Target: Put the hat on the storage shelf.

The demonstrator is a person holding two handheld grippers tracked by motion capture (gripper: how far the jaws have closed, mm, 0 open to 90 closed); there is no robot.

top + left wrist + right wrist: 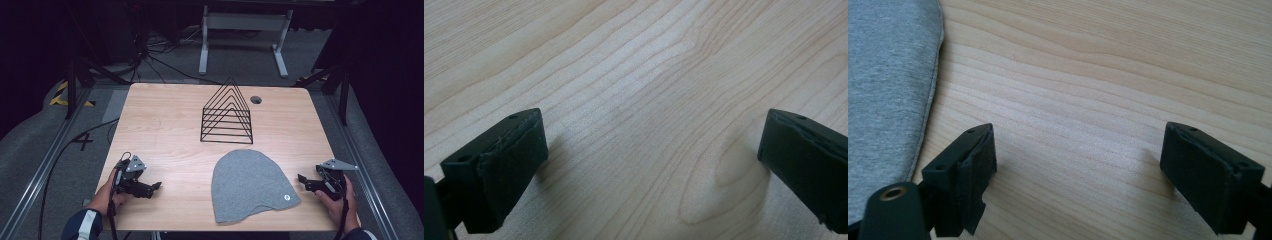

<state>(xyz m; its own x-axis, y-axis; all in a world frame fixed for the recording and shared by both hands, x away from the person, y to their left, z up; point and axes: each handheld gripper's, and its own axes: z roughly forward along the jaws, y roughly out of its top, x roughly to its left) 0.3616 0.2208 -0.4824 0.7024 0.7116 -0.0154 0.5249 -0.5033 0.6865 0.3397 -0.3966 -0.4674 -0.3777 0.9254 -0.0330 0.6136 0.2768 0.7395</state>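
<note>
Knit grey beanie (251, 184) lies flat, dome-shaped, on woodgrain table (165, 130).

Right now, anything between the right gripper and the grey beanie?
Nothing. Bare wood tabletop separates the open right gripper from the grey beanie edge, as the right gripper view and high view show.

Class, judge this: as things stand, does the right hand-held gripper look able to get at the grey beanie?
Probably yes. The right hand-held gripper sits open beside the grey beanie, with bare table between them and nothing in the way.
</note>
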